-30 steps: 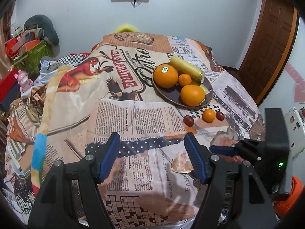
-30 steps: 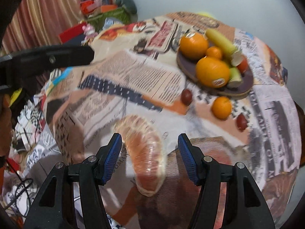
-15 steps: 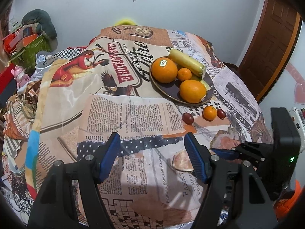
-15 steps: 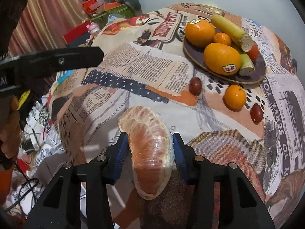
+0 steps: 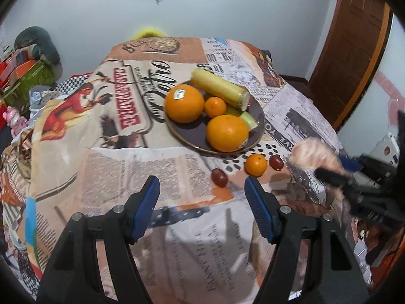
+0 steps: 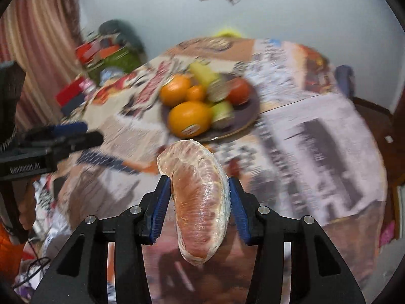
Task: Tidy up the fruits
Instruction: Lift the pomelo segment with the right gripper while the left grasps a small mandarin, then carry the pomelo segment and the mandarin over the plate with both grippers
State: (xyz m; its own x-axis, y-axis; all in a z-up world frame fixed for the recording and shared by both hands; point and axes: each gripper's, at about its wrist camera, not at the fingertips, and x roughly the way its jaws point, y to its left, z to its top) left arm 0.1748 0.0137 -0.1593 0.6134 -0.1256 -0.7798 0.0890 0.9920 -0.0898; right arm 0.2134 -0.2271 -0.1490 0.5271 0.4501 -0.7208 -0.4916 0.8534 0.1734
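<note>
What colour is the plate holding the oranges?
Dark brown plate, with a lighter rim; clearest in the left wrist view.

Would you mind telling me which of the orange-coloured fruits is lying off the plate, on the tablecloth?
It is the small mandarin in front of the plate, lying between two dark grapes. The two big oranges and the other mandarin are on the plate.

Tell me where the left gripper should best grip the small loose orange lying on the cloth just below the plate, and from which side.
Probably across the middle of the small orange, coming down from above. It is round, so any diameter works, but dark grapes lie close on both sides, so the left gripper, now open, should set its fingers front and back rather than left and right.
</note>
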